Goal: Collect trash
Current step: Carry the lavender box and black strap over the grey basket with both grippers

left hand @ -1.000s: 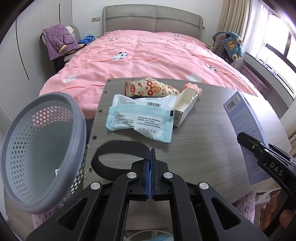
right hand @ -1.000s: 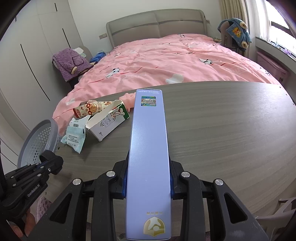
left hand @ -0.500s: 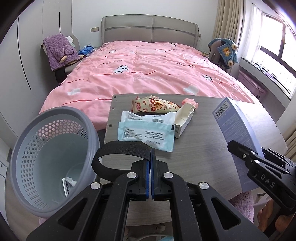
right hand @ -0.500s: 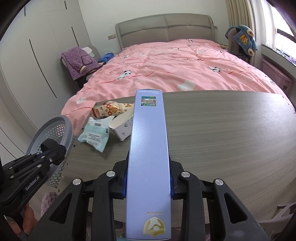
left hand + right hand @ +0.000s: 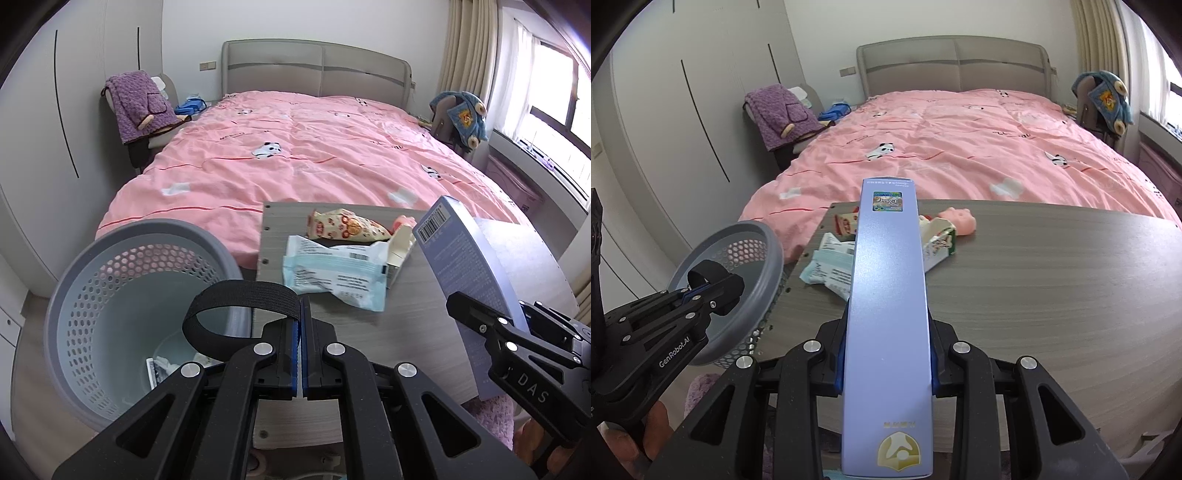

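- The grey perforated plastic basket (image 5: 140,295) gapes open at the table's left edge.
- Crumpled wrappers (image 5: 332,273) crowd the grey wooden table's (image 5: 1052,280) left corner; its right side lies bare.

left tool (image 5: 302,317) clamped, right tool (image 5: 886,354) gripping

My left jaws hold the bin (image 5: 110,295) by its strap (image 5: 240,299), left of the worktop (image 5: 424,332). Wrappers (image 5: 332,273) lie on the worktop's far left corner, the bed (image 5: 295,166) behind. My right jaws grip a box (image 5: 886,314) above the worktop.
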`<state>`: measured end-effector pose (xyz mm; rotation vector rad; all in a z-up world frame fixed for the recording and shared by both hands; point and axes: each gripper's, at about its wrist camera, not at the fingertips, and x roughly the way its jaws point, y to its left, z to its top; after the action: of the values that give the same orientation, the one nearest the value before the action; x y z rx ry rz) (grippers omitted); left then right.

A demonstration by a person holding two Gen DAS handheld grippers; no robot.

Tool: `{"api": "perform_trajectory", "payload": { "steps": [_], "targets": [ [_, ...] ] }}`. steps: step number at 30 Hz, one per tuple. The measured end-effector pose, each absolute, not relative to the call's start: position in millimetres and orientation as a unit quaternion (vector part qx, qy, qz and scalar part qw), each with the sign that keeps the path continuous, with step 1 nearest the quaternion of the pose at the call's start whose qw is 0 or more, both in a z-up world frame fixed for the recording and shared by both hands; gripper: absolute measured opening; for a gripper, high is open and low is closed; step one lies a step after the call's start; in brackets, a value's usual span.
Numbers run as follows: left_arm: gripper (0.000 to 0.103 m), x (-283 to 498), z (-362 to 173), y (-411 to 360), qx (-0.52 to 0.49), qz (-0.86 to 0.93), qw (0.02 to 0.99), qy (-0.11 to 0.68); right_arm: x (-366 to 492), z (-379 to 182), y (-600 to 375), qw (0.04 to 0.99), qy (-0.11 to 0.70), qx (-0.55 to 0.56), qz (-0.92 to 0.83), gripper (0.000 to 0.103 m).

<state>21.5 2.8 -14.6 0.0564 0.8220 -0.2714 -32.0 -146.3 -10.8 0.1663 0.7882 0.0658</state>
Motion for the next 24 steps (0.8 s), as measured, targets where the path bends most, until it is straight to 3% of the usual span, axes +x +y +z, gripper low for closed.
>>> {"api": "perform_trajectory", "payload": {
  "steps": [24],
  "targets": [
    [0.002,26.3,-2.7,64.5,0.014,-0.098,0.917,0.387,-11.3,-0.4,-86.3,0.92,0.379,0.055,0.08,0.031]
  ]
}}
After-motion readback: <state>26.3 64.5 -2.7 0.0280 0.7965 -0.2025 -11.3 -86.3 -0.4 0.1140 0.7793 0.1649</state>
